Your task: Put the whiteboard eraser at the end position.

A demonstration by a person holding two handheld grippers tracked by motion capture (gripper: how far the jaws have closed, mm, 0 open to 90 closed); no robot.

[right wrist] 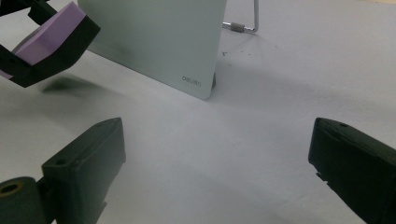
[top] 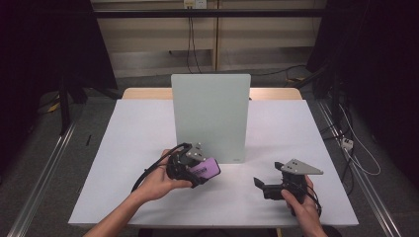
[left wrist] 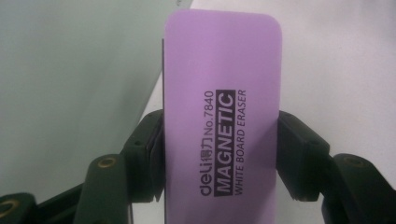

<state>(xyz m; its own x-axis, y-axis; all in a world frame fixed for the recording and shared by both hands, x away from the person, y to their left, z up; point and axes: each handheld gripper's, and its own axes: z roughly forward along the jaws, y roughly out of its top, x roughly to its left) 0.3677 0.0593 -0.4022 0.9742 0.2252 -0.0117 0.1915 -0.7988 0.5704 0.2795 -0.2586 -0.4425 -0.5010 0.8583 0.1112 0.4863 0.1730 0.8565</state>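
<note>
Plainly, the left claw (left wrist: 219,154) is clenched on a purple whiteboard eraser (left wrist: 223,116), its two black jaws pressing the eraser's long sides; the printed face reads "MAGNETIC WHITE BOARD ERASER" and looks back at the left gripper view's camera. From the high view the left hand (top: 160,180) holds that claw (top: 210,170) over the desk (top: 138,133), just near and left of the bottom edge of an upright pale green whiteboard (top: 210,113); the eraser (top: 206,168) sits close to the board, though whether it touches cannot be told. The board stands near the desk's middle, propped by a metal stand (right wrist: 245,23) behind it, with a small logo at its lower corner. Over on the right, the right hand (top: 301,205) holds the right claw (top: 262,183) low over the bare desk, well apart from the board; its jaws stand wide apart, released, with nothing between them (right wrist: 215,172).
</note>
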